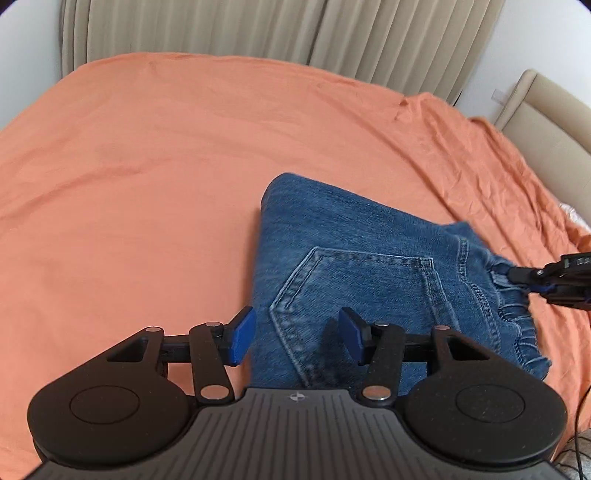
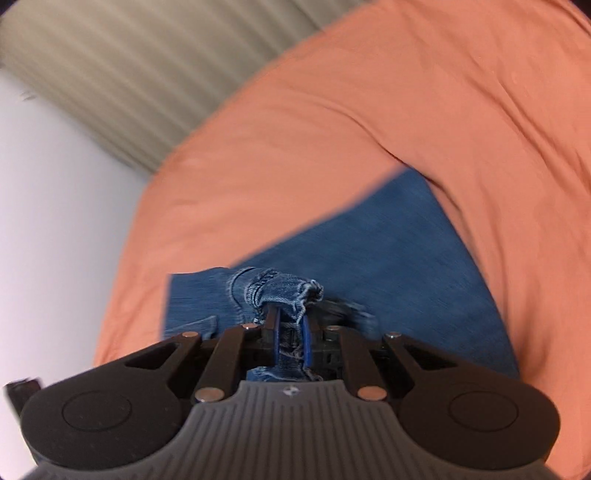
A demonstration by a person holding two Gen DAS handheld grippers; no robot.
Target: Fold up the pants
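Both grippers matter: my right gripper (image 2: 290,332) pinches the jeans (image 1: 351,266) at the waistband — keep it taut. My left gripper (image 1: 297,338), wide open and empty beside the back pocket (image 1: 354,295), should press flat.

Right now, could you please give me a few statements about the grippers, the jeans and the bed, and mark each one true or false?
1. The right gripper is shut on a bunched bit of the jeans. True.
2. The left gripper is clamped on the back pocket. False: its jaws stand open above the denim, holding nothing.
3. The jeans lie on an orange sheet. True.
4. The jeans are spread out at full length. False: they are folded into a compact stack.
5. Beige curtains hang behind the bed. True.
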